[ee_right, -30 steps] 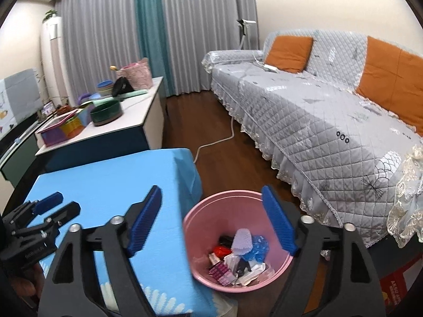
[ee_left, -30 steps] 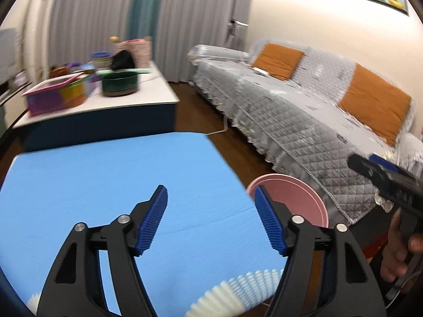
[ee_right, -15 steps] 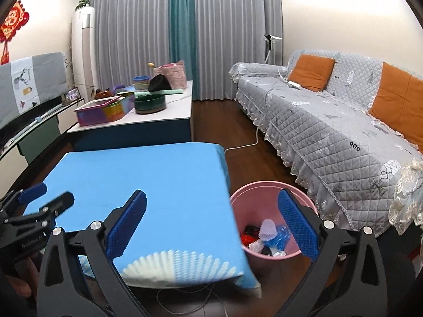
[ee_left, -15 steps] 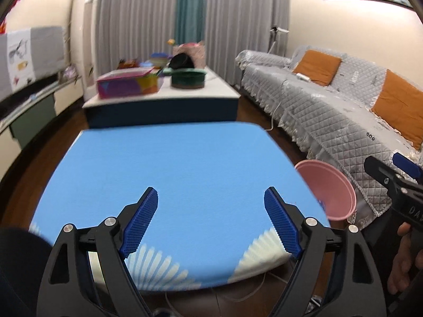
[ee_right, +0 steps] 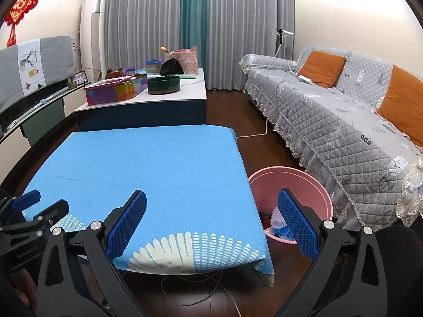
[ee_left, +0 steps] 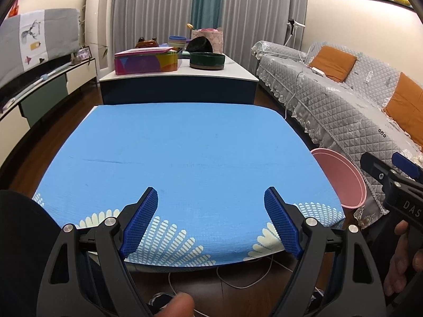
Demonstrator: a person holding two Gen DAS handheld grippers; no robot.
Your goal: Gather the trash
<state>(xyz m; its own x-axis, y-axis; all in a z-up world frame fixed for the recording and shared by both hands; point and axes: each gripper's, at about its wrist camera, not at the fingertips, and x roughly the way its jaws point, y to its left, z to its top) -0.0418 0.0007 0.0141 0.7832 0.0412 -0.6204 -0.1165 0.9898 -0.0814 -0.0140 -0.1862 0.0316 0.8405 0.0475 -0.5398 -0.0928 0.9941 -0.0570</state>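
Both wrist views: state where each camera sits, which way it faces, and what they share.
Left wrist: on the left gripper, facing across the blue table; a thumb and the right gripper show.
Right wrist: on the right gripper, facing the table edge and pink bin; the left gripper shows at left.
Shared: table, bin, sofa.

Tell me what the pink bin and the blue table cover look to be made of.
Pink bin: probably plastic, matte; its thin wall is smooth, even in colour and seamless. Blue table cover: looks like woven cloth with a printed white pattern; fine weave shows, a faint crease crosses it, and its corner hangs limp over the edge.
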